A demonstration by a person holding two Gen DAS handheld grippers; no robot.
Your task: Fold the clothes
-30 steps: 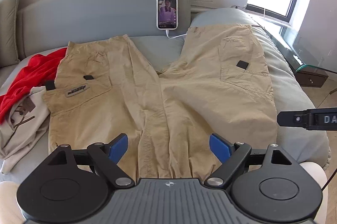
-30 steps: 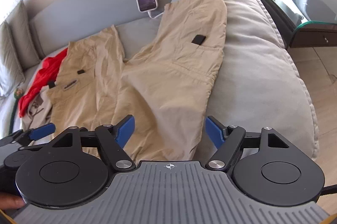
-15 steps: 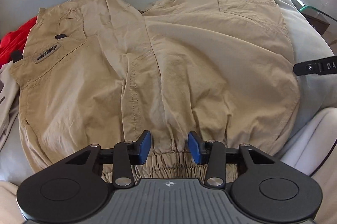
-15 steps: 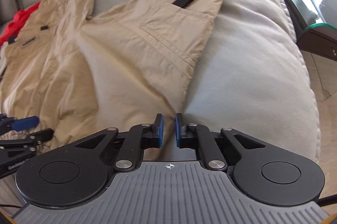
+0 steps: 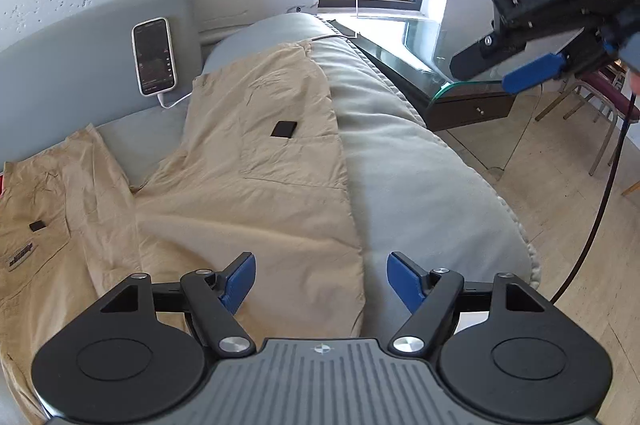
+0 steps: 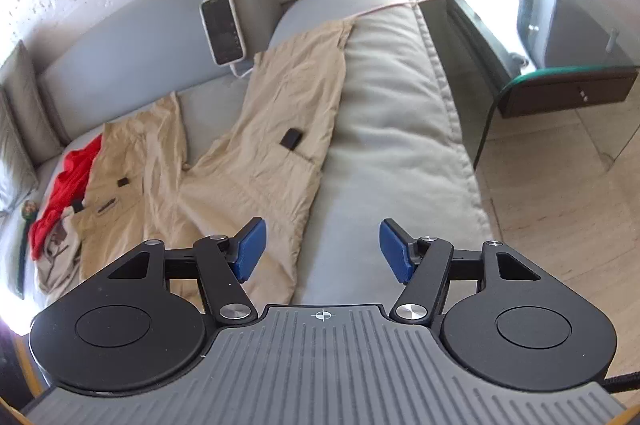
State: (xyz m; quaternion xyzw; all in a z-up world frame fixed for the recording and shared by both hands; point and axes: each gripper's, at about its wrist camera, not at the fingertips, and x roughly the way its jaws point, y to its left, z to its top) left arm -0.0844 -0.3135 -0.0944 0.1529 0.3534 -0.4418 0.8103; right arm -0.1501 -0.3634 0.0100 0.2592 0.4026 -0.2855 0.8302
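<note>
Lying flat on the bed (image 6: 400, 153), khaki trousers (image 5: 256, 193); both jaws just opened, empty.

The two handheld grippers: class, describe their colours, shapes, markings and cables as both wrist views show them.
Each gripper, left and right, has two blue finger pads on black linkage arms with silver pivot pins, two round black discs, and a ribbed grey body bearing a small crosshair mark. In the left wrist view, the right gripper's side reads "DAS" in white, with a black cable trailing down.
</note>
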